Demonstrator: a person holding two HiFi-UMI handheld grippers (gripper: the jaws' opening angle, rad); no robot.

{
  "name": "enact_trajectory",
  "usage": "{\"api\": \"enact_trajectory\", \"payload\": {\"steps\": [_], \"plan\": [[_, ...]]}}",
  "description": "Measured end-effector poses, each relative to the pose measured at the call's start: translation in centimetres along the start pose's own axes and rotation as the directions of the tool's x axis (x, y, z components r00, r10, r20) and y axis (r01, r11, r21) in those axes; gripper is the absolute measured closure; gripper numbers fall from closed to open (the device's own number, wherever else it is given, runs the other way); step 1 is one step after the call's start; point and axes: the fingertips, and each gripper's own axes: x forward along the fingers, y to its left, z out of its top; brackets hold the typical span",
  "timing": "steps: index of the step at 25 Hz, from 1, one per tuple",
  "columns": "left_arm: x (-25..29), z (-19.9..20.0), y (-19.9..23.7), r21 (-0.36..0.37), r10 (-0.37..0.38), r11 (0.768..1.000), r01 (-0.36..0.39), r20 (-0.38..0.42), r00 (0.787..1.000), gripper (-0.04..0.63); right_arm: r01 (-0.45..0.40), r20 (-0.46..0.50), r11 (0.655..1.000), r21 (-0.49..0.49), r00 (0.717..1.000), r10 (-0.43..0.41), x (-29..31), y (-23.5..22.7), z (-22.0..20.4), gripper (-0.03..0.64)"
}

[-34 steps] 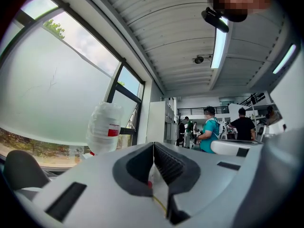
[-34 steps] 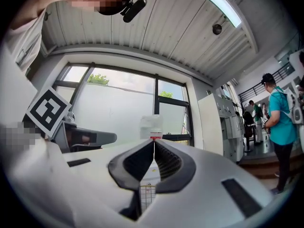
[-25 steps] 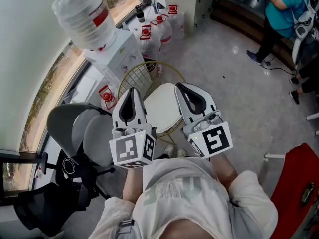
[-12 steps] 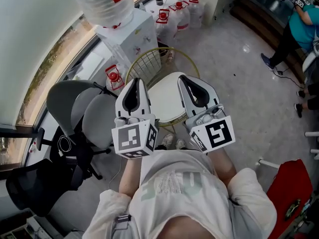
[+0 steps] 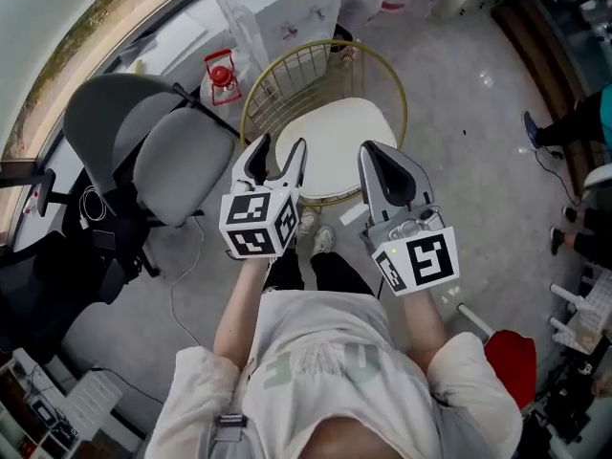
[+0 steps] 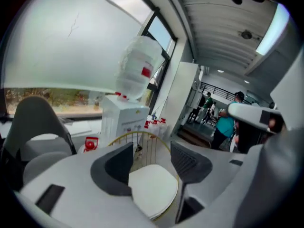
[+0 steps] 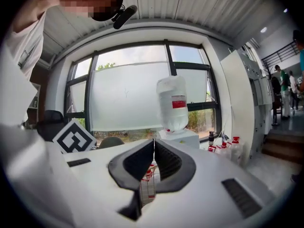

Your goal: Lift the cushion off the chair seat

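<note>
The cushion [image 5: 335, 146] lies on the seat of the gold wire chair [image 5: 287, 73], just ahead of both grippers. An office chair [image 5: 167, 156] crowds its left side, a red-capped jug [image 5: 222, 73] stands on the floor, and a white dispenser [image 5: 277, 3] behind carries an upturned water bottle [image 6: 138, 68]. The left gripper [image 5: 279, 153] has just been opening and stands spread with nothing between its jaws and the cushion showing through the gap, while the right gripper [image 5: 376, 156] is pressed together, empty.
</note>
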Motion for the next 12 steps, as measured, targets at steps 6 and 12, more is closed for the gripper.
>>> {"api": "enact_trajectory", "payload": {"steps": [6,12], "plan": [[6.5,-11.7,7.3,-0.153,0.095,0.98,-0.127,-0.204,0.974,0.348,-0.039,-0.146,0.997,0.068,0.988,0.049,3.2,-0.9,-9.5,0.6],[10.7,-22.1,11.6,-0.297,0.16,0.916,-0.269,-0.344,0.925,0.348,-0.076,-0.284,0.989,0.129,0.952,0.11,3.5,-0.5,-17.7,0.6]]}}
